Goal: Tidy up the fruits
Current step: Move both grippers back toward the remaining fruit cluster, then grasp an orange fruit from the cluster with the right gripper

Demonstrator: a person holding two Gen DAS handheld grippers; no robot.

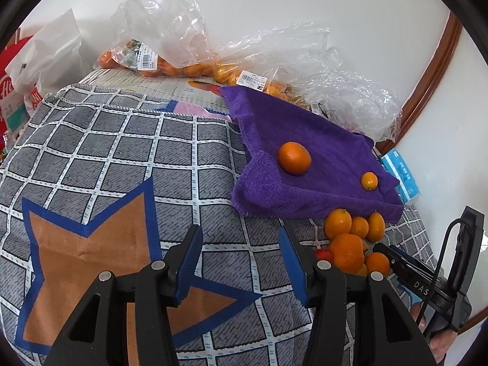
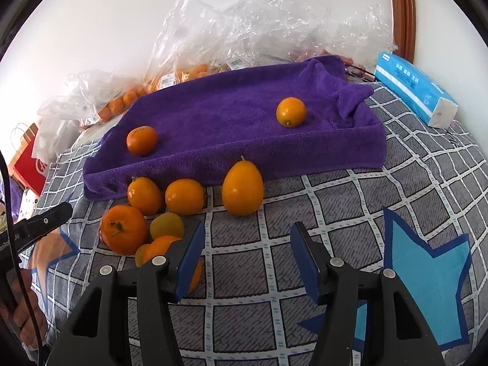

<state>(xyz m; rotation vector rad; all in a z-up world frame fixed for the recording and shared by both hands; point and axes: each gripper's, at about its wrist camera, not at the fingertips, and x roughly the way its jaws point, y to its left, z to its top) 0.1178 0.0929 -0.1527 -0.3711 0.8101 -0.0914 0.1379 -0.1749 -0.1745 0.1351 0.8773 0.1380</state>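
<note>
- The left gripper [image 1: 241, 241], black with blue pads, is hovering over the grey checked cloth [image 1: 122, 140] with its jaws standing apart and nothing between them, just bare cloth with the orange-and-blue star print [image 1: 85, 256] underneath.
- The right gripper [image 2: 247, 241] is doing the same over its side of the cloth: jaws apart, nothing gripped, pads not touching any fruit.
- A folded purple terry towel [image 2: 228, 116] is lying toward the far edge of the cloth, and two fruits are sitting on it: a round orange tangerine [image 2: 141, 140] near its left end and a small orange kumquat [image 2: 291, 112] near its right end.
- The loose pile of orange citrus fruits [image 2: 146, 213] is bunching up on the cloth just in front of the towel's near edge, some touching each other.
- One egg-shaped orange fruit [image 2: 242, 187] is standing a bit apart to the right of the pile, right against the towel's edge.
- Crinkly clear plastic bags [image 1: 164, 30] with more orange fruit inside are sitting behind the towel along the white wall.
- A blue-and-white tissue pack [image 2: 414, 91] is lying at the cloth's far right corner.
</note>
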